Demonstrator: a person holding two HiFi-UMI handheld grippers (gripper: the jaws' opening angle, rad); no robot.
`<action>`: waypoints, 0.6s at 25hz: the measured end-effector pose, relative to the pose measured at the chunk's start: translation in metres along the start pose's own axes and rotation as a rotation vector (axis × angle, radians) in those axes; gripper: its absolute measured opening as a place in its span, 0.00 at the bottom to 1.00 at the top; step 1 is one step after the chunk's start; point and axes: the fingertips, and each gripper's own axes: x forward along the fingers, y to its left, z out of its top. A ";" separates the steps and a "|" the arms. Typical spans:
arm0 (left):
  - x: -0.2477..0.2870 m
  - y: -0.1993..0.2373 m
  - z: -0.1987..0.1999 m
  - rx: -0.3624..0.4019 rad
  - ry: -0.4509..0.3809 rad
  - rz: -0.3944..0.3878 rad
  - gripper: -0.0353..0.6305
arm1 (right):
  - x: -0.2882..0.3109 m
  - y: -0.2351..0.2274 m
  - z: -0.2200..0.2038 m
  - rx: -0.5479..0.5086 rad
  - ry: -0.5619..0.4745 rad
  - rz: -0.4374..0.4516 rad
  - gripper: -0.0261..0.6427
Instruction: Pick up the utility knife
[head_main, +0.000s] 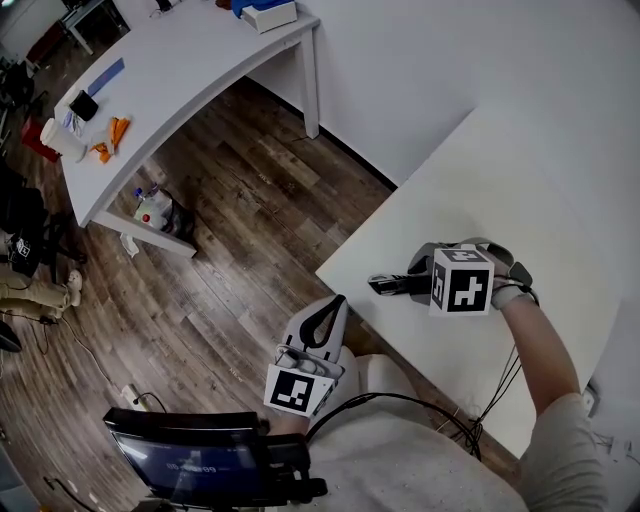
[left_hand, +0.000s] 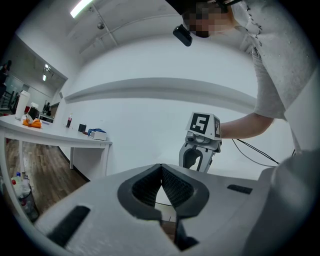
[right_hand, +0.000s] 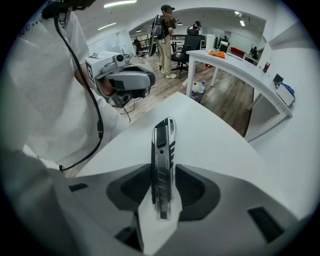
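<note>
The utility knife, black and silver, rests on its edge on the white table and runs straight between the jaws of my right gripper. Those jaws stand wide, with a gap on each side of the knife, so the pads do not press it. From the head view the right gripper points steeply down over the table's near-left part, and the knife sticks out to its left. My left gripper hangs off the table's edge, level, jaws together and empty. It faces the right gripper.
A wooden floor lies left of the table. A long white table at the far left carries small items, with bottles beneath it. A cable trails over the near table edge. People stand in the distance.
</note>
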 end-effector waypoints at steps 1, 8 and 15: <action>0.001 -0.001 0.001 -0.016 -0.004 0.002 0.06 | 0.000 0.000 0.000 0.004 0.001 0.003 0.26; -0.001 0.003 -0.005 0.030 -0.003 0.010 0.06 | -0.001 0.001 0.000 -0.010 0.035 0.001 0.23; -0.001 0.008 -0.001 0.011 -0.001 0.015 0.06 | 0.000 0.009 0.000 -0.035 0.032 -0.011 0.23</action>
